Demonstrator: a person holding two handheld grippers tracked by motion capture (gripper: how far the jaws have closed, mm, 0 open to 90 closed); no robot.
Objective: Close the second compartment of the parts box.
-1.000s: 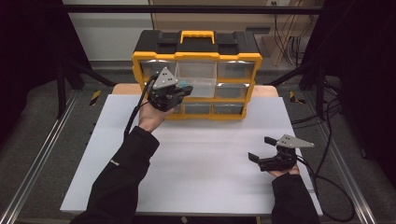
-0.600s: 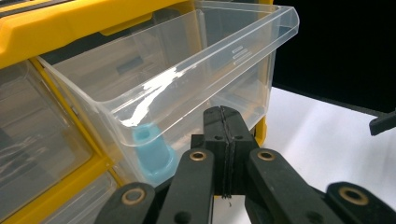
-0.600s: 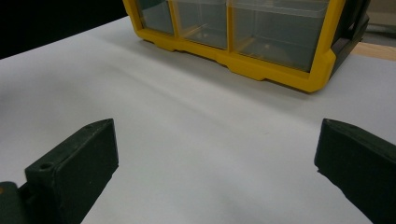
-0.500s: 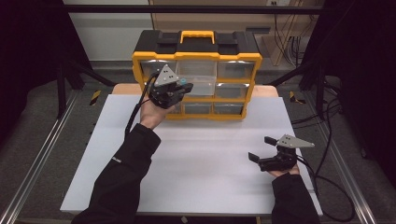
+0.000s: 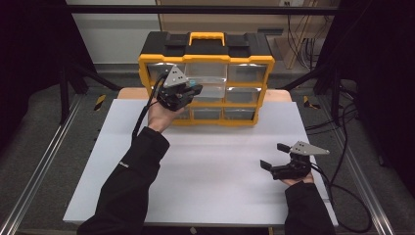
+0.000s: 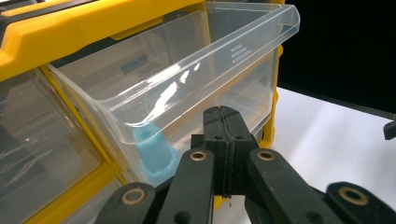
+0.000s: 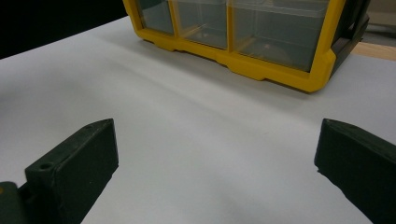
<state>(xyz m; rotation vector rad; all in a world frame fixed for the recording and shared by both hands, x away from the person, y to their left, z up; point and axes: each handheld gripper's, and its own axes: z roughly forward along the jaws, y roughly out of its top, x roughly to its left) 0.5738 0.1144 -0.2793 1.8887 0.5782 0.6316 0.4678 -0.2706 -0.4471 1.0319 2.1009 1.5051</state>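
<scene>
Judged best to press squarely with the closed, empty left gripper (image 6: 225,140) on the front of the pulled-out clear drawer (image 6: 187,88), holding a blue piece (image 6: 154,154), in the yellow organizer (image 5: 205,81), while right gripper (image 5: 274,155) idled wide.

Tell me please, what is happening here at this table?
A person works at a yellow organizer that stands at the far side of a white table. The left tongs are shut, right at the front of a clear drawer that is pulled partly out; a light blue piece sits inside it. Whether they grip the drawer's front, I cannot tell. The right tongs are open, low over the table, holding nothing.
</scene>
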